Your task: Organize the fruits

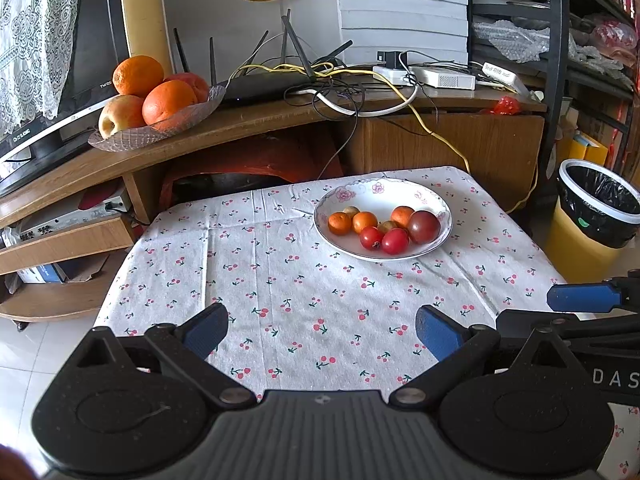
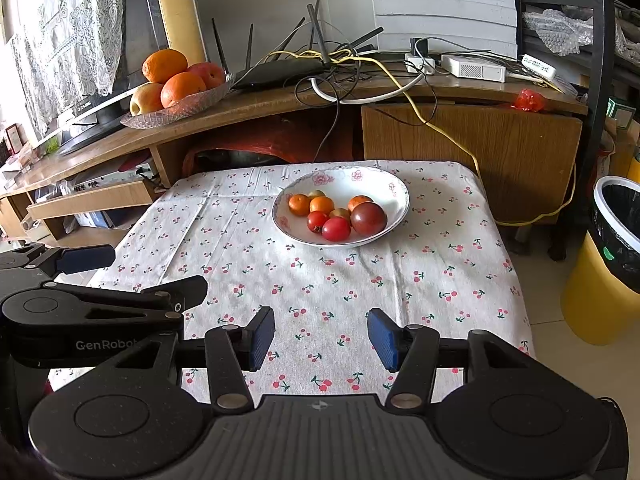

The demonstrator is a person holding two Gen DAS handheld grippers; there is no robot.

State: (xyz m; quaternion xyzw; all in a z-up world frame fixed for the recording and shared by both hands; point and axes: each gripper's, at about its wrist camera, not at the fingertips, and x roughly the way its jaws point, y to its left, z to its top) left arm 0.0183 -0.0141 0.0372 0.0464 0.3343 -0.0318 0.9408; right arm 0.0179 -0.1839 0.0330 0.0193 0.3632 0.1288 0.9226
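Cherry-print cloth covered the tabletop (image 1: 280,280), where all the small fruits (image 1: 384,228) lay gathered in the white bowl (image 1: 360,196), none loose on the cloth. Both the left hand-held gripper (image 1: 320,332) and right hand-held gripper (image 2: 320,336) hung apart and empty near the front edge; the scene fitted sorting finished or about to start.

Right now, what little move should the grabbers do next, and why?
Hard to say: all the small fruits already lie in the white bowl, and both the left gripper and right gripper hang open and empty. Probably just hover; none sits loose on the cloth.
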